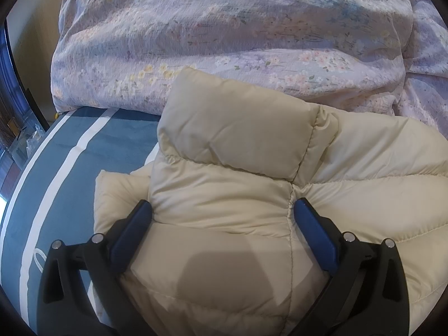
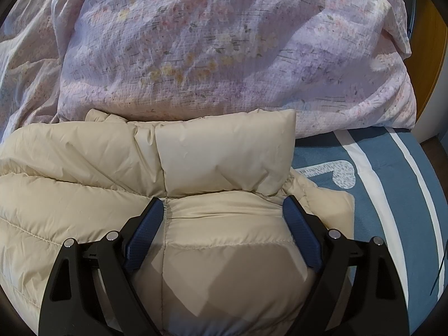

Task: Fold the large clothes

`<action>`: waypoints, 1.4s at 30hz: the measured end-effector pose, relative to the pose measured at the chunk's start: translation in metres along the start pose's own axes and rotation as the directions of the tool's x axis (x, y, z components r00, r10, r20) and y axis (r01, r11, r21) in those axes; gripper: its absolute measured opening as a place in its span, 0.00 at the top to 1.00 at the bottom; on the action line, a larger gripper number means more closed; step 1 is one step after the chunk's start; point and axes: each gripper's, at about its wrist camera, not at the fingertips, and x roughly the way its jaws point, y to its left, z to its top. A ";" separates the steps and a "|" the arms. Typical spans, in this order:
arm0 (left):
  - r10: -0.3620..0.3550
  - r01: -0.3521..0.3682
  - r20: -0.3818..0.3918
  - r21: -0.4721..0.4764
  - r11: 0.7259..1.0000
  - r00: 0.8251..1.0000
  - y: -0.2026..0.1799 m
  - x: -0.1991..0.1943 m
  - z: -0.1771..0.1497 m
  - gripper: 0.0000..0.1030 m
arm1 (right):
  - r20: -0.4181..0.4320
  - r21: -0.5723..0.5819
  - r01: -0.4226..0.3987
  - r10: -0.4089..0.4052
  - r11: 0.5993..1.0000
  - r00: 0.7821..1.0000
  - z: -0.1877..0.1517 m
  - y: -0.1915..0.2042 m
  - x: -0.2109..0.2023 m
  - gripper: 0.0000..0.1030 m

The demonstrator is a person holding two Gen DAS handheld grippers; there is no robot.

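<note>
A cream puffer jacket lies on a bed, on a blue sheet with white stripes, its raised collar toward a rumpled lilac floral duvet that is heaped just behind it. The left gripper is spread wide above the jacket's shoulder area just below the collar, its blue pads straddling the quilted fabric and resting against it without pinching anything. In the right wrist view, the right gripper is likewise wide open over the jacket at the foot of the collar, one pad beside a vertical seam, the other near the jacket's edge, gripping nothing. A folded sleeve or hem pokes out at each side onto the sheet
</note>
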 end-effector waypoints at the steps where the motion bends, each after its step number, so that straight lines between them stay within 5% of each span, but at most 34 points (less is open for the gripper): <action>1: 0.000 0.000 0.000 0.000 1.000 1.000 0.000 0.000 0.000 0.02 | 0.000 0.000 0.000 0.000 1.000 1.000 0.000 0.000 0.000 0.14; 29: -0.024 0.024 0.003 -0.008 1.000 1.000 0.007 -0.011 -0.006 0.02 | 0.004 0.011 0.024 -0.024 1.000 1.000 -0.003 0.001 -0.012 0.13; 36: -0.141 0.143 0.060 -0.028 0.989 0.988 0.057 -0.080 -0.021 0.02 | 0.071 0.069 -0.093 0.089 0.993 0.994 -0.022 -0.028 -0.081 0.13; 42: -0.214 0.213 0.002 -0.124 0.969 0.977 0.107 -0.087 -0.036 0.03 | -0.006 0.234 -0.191 0.198 0.953 0.980 -0.045 -0.077 -0.096 0.06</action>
